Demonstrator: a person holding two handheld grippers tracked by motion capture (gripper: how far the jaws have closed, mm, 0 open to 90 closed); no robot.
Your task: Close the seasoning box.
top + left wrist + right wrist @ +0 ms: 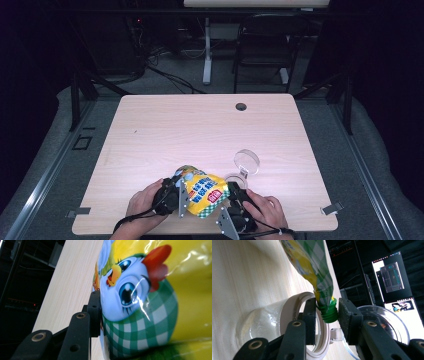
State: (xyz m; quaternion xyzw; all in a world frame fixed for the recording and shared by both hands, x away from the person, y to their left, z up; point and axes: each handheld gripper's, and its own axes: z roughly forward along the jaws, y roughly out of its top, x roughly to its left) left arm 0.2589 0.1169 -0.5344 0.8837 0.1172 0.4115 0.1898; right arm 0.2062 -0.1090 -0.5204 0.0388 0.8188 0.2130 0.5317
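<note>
**While gripping a pouch over an open jar**

While clamped on the pouch [202, 195] from its left side, the left gripper [180, 197] holds it just above the table [200, 125], near the front edge. Seen in the left gripper view: one black pad pressed flat against the printed foil beside a cartoon chicken face and green check. Bulges and looks full; what is inside stays hidden behind the foil.

At the pouch's lower right end, a green cap [329, 313] on the spout, pointing down and sideways toward the jar [234, 179]. Right gripper [236, 192] with jaws apart, one pad on each side of the cap, a thin gap on the near side, not pressing on it. Cap on the spout, nothing coming out.

Just beyond the cap, the jar standing on the table: clear wall, white rim, mouth uncovered. Clear round lid [247, 161] swung back on its hinge, standing up behind the rim. Inside the jar, a whitish haze on the wall; whether anything lies at the bottom cannot be told.
</note>
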